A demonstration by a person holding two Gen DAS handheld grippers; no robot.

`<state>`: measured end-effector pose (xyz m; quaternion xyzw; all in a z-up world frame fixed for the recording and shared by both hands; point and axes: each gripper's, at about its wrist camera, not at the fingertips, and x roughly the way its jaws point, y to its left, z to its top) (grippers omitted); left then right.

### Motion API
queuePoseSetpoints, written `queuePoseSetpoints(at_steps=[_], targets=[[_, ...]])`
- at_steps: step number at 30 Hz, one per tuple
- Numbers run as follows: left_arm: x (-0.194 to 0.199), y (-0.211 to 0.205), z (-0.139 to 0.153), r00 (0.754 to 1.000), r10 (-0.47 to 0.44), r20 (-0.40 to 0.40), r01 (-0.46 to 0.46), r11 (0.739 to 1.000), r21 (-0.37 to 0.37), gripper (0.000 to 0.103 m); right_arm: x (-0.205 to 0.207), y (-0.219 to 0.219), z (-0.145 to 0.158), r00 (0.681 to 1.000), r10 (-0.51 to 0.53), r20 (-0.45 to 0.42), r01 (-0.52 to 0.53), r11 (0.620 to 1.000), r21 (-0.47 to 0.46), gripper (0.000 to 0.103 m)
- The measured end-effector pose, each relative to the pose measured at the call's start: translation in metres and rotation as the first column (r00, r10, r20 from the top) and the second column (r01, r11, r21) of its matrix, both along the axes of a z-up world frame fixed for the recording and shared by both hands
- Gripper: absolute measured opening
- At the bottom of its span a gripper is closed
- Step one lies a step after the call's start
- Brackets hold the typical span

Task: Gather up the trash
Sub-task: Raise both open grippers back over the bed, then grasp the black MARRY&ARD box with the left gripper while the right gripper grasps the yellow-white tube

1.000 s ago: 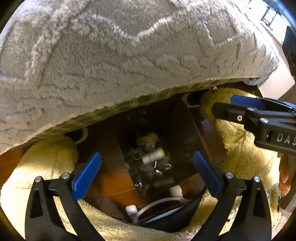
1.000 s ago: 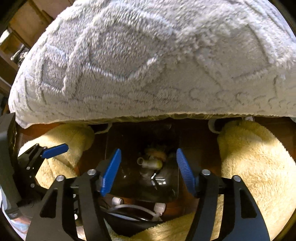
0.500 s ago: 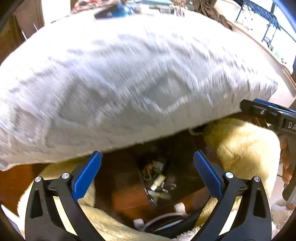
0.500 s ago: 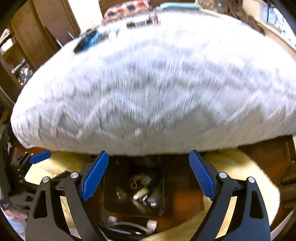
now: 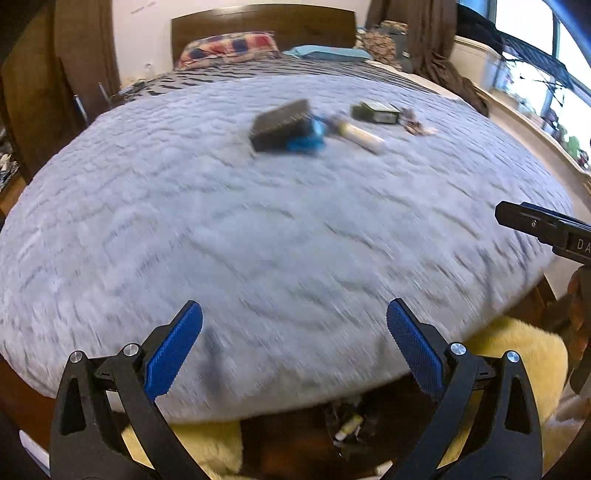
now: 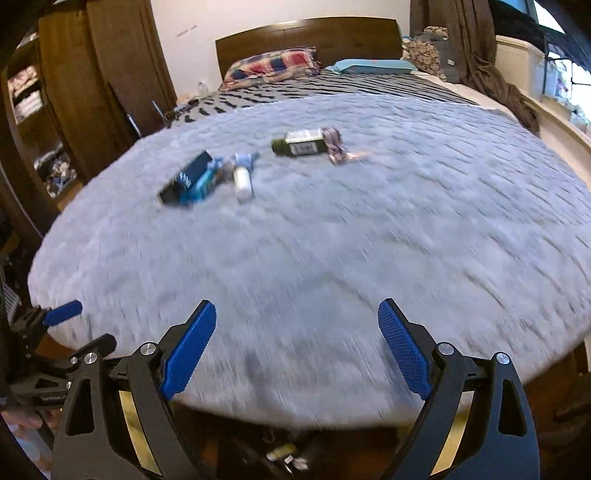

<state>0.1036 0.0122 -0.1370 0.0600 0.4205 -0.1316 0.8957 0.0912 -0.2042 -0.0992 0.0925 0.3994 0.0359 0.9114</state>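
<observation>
Trash lies on the grey fleece blanket (image 5: pixel 258 229) of the bed: a black and blue box (image 5: pixel 284 127) (image 6: pixel 188 179), a white tube (image 5: pixel 364 137) (image 6: pixel 243 180), a dark green carton (image 5: pixel 375 112) (image 6: pixel 301 144) and a crumpled wrapper (image 5: pixel 413 123) (image 6: pixel 338 147). My left gripper (image 5: pixel 293 343) is open and empty at the bed's near edge. My right gripper (image 6: pixel 297 345) is open and empty beside it. A dark bag with trash inside (image 5: pixel 345 430) (image 6: pixel 286 456) sits on the floor below both grippers.
Yellow fluffy rugs (image 5: pixel 517 354) lie on the wooden floor at the bed's foot. Pillows (image 6: pixel 271 66) and a wooden headboard (image 6: pixel 306 35) stand at the far end. A wardrobe (image 6: pixel 74 96) is on the left, a window ledge (image 5: pixel 524 110) on the right.
Both grippers have risen from the bag on the floor to above the bed's edge. The right gripper's jaws have opened wider. The trash on the blanket has come into view.
</observation>
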Motion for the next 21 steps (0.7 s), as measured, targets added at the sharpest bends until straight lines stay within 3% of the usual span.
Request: queuePoseSetpoints(at_steps=[7,17,21], targets=[[0.044,0.009,0.008,0.999,0.031,0.031,-0.031,0.999,0.030,0.095,0.066,0.035,0.003,0.997,0.062,0.036,-0.059,0.995,-0.077,0.089],[0.106,0.017,0.037,0.996,0.064,0.056,-0.061,0.997,-0.051,0.095,0.141,0.058,-0.013,0.995,0.092,-0.028,-0.094,0.992,-0.084,0.048],[0.131,0.009,0.044,0.996,0.054,0.067,-0.051,0.997,-0.050,0.095,0.151,0.059,-0.021,0.993,0.098,-0.059,-0.104,0.990,-0.094,0.039]])
